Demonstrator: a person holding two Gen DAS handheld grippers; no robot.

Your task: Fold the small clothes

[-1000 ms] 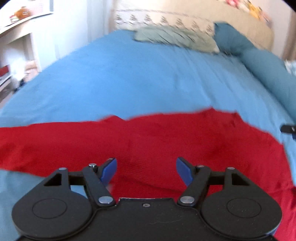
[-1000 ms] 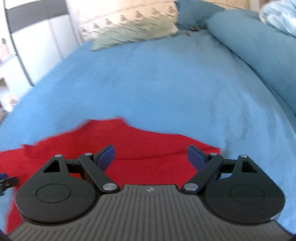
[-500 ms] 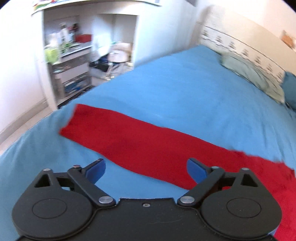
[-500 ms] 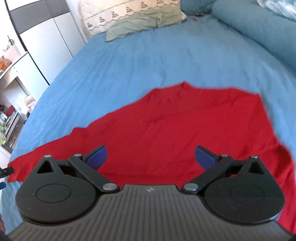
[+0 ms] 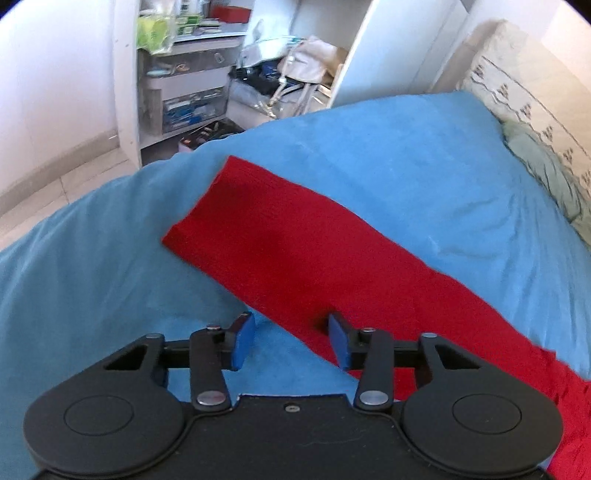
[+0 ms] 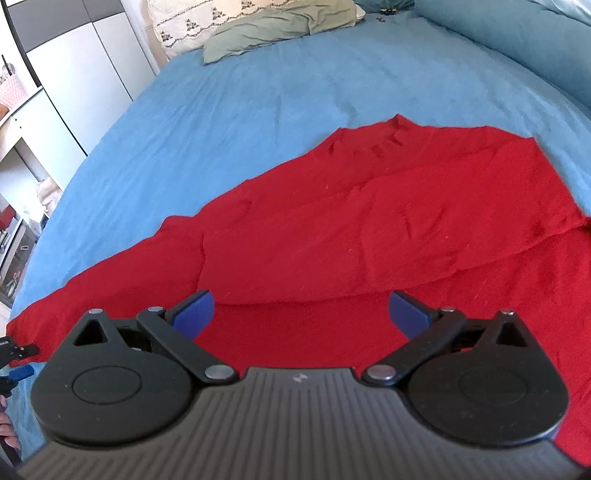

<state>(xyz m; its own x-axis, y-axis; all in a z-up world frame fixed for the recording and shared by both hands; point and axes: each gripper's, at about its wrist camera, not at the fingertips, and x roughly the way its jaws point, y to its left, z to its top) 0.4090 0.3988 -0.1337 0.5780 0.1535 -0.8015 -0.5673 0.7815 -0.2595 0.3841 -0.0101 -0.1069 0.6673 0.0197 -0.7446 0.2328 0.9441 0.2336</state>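
A red long-sleeved garment lies flat on the blue bed. In the left wrist view its sleeve (image 5: 295, 243) runs from the cuff at upper left down to the right. My left gripper (image 5: 291, 341) is open and straddles the sleeve's near edge, holding nothing. In the right wrist view the garment's body (image 6: 388, 229) spreads across the middle, with its left sleeve trailing to the lower left. My right gripper (image 6: 299, 314) is wide open and empty over the body's near part. The tip of the left gripper (image 6: 16, 350) shows at the far left edge.
The blue bedsheet (image 5: 424, 155) covers the bed (image 6: 258, 96). A green pillow (image 6: 280, 26) and a patterned headboard cushion (image 5: 532, 99) lie at the head. A blue bolster (image 6: 517, 40) runs along the right. Cluttered shelves and bags (image 5: 236, 74) stand beyond the bed's left edge.
My left gripper swung left from the garment's body to the sleeve and came down close over it, jaws narrower. My right gripper pulled back and opened wider, so more of the body shows.
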